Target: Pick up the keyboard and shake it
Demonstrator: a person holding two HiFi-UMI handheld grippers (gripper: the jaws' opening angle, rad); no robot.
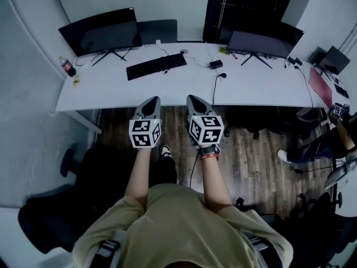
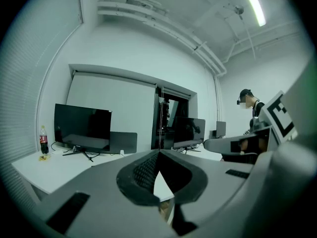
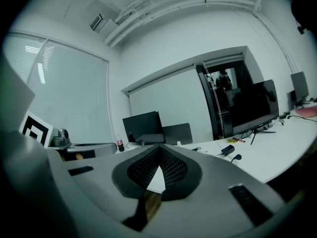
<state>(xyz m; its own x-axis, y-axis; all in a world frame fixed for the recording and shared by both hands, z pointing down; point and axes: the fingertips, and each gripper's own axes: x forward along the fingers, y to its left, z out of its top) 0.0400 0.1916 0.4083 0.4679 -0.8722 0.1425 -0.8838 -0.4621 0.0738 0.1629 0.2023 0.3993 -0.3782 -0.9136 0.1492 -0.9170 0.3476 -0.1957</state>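
I hold both grippers side by side over the wooden floor, just short of the white desk's [image 1: 111, 88] near edge. The left gripper [image 1: 151, 100] has its jaws pressed together with nothing between them, and its own view shows the tips meeting. The right gripper [image 1: 193, 98] is the same, jaws together and empty. The black keyboard [image 1: 156, 66] lies flat on the desk at about 12 o'clock from the left gripper, well apart from both and slightly angled. A monitor [image 1: 100, 32] stands behind it at 11 o'clock, and a bottle [image 1: 68, 67] sits at the desk's 9 o'clock end.
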